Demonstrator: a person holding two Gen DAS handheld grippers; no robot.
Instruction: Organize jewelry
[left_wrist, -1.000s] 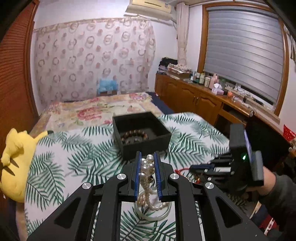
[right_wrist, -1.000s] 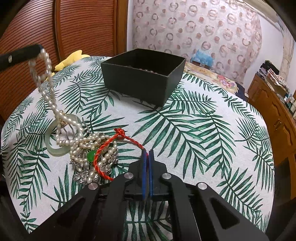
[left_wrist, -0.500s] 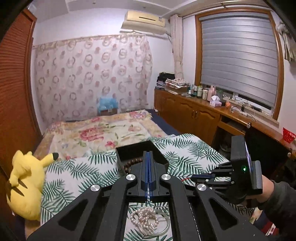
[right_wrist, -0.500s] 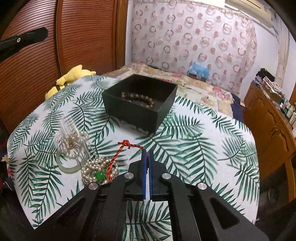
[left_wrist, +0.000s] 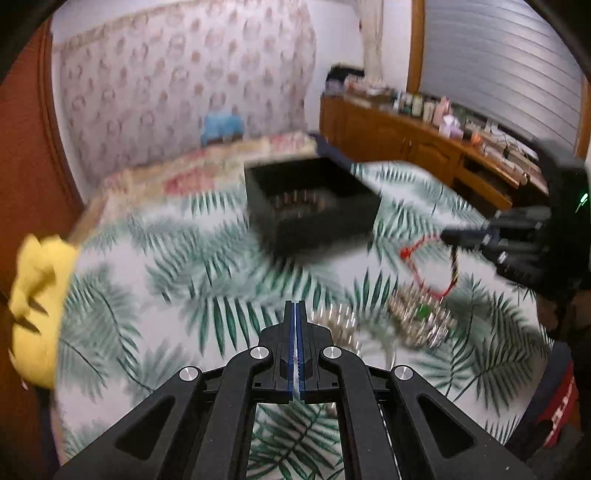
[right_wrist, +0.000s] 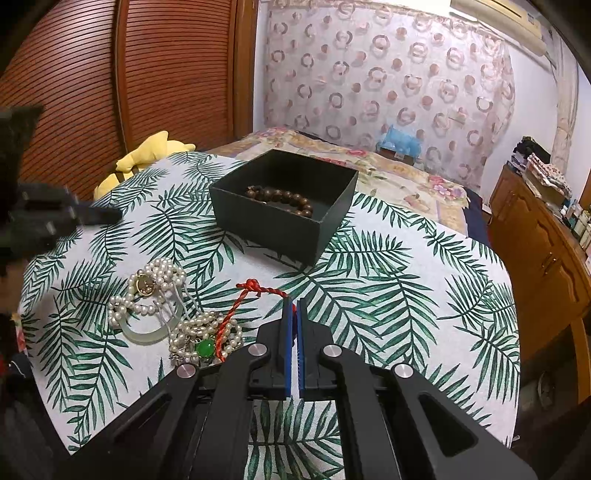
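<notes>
- Right wrist view: the right gripper (right_wrist: 294, 306) is pinching the red cord bracelet (right_wrist: 236, 314), whose loop is trailing left of its tips onto the pearl pile (right_wrist: 199, 338).
- The black box (right_wrist: 280, 225), holding a wooden bead bracelet (right_wrist: 284, 199), is lying ahead of the tips.
- Left wrist view: the left gripper (left_wrist: 295, 312) is hovering with jaws pressed together, empty.
- Step in hand, judged: lifting the cord clear; next, carrying it forward over the box without snagging pearls.

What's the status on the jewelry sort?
Left gripper shut, empty. Right gripper shut on red cord. Wooden bracelet in black box; pearls loose on cloth. Cord's tail runs through pearl cluster, may snag.
</notes>
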